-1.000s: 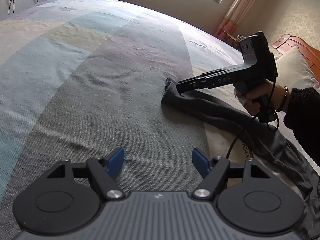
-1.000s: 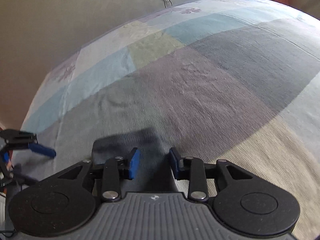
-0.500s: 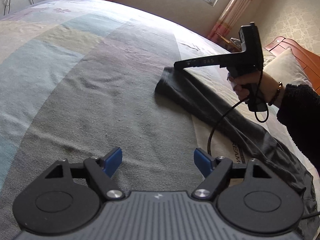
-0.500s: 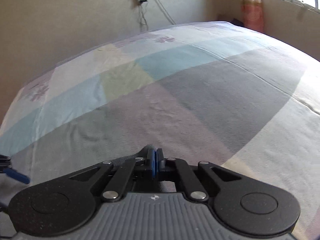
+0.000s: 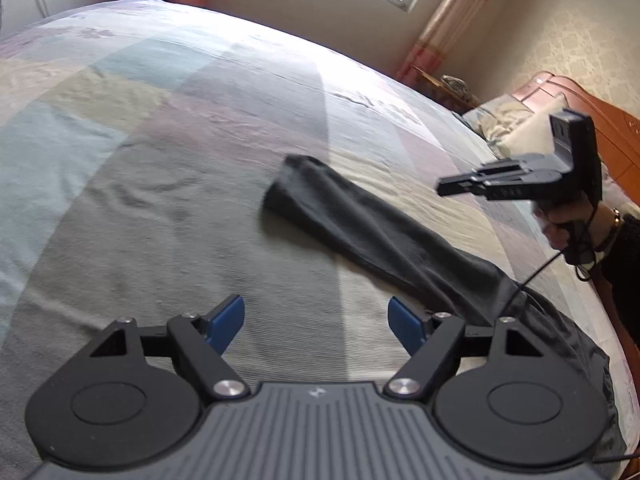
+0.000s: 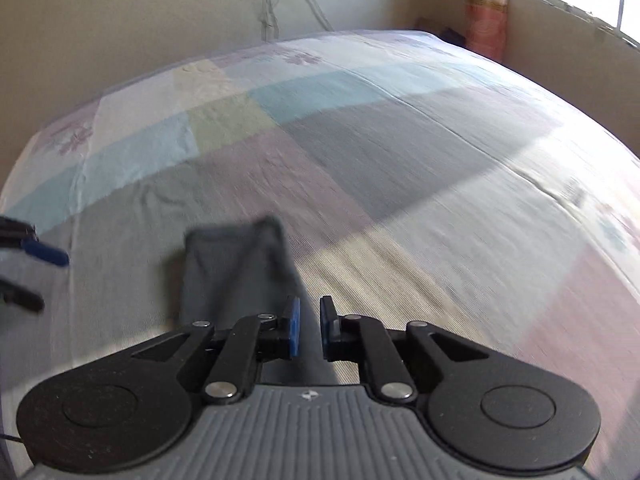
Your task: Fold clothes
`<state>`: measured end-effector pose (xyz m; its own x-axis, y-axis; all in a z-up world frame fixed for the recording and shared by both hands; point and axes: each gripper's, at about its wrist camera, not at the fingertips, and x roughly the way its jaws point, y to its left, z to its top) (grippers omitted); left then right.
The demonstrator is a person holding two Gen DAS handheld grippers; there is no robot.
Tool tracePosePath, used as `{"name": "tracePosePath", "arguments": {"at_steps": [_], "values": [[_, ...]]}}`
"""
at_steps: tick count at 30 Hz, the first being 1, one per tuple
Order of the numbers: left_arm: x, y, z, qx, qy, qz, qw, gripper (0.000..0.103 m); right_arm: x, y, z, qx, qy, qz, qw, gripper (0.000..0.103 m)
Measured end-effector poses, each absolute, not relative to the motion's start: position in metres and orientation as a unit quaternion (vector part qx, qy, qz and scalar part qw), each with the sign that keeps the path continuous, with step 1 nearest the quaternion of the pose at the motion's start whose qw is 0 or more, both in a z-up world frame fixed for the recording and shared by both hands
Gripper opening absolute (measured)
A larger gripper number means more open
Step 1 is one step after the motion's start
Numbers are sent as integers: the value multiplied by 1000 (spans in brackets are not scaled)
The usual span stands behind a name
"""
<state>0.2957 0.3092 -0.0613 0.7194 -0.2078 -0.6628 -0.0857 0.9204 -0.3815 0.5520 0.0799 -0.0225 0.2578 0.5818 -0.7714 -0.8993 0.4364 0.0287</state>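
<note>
- Close in, my left gripper point(image 5: 316, 322) gapes wide, holding nothing, above bare bedspread point(image 5: 160, 200).
- My right gripper point(image 6: 307, 326) stands slightly parted and empty above the dark garment point(image 5: 360, 224).
- Farther out, that garment lies stretched long across the bed; a careless grab could bunch it or catch the sheet beneath.
</note>
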Motion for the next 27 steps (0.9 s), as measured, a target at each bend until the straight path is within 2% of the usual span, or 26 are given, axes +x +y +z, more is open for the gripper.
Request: {"name": "tracePosePath", "arguments": {"at_steps": [5,9,16,21,22,24,27], "values": [[316,274,-50,-165,387,-58,905,79,554,-21,-31,-227,408,406,785,14],[331,243,-40,-141,393,-84,905,79,547,-89,-49,-208,444,380,784,23],[345,197,-32,-104,409,-105,900,79,536,-136,-80,-166,455,381,788,25],[350,187,-31,-95,417,-107,898,79,520,-133,-77,-181,436,406,782,25],[351,187,-32,-95,419,-105,897,79,517,-132,-79,-188,431,403,785,21],[354,187,-35,-96,423,-103,895,79,513,-128,-82,-203,420,393,792,3],[355,188,-38,-98,429,-99,893,79,525,-132,-80,-183,416,361,814,1]]}}
